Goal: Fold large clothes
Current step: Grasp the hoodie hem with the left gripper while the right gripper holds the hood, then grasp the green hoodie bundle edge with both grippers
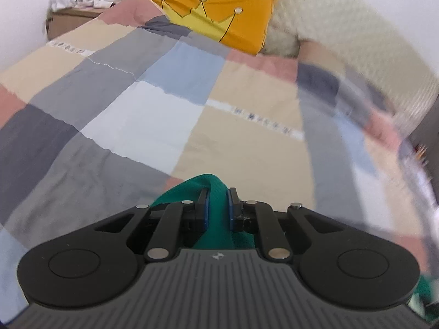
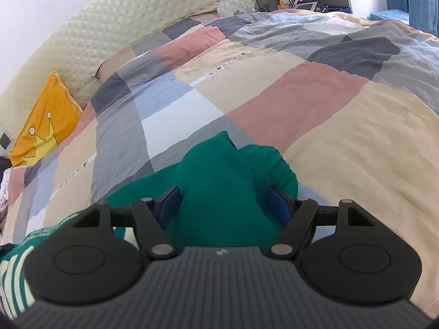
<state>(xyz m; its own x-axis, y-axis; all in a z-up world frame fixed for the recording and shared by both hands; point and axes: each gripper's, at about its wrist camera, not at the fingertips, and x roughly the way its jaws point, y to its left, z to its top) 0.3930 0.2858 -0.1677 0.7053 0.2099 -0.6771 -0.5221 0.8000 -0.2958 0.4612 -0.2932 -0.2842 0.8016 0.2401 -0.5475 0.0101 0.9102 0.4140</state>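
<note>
Left wrist view: the left gripper [image 1: 218, 200] pinches a fold of the green garment [image 1: 216, 219] above the patchwork duvet [image 1: 137, 115]; right wrist view: the right gripper [image 2: 223, 201] stands wide around a bunched garment [image 2: 219, 181] mound; whether its pads press it, I cannot tell

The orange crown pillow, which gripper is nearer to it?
Probably left. The left gripper faces the orange crown pillow straight ahead up the bed; from the right gripper it sits far off to the side.
</note>
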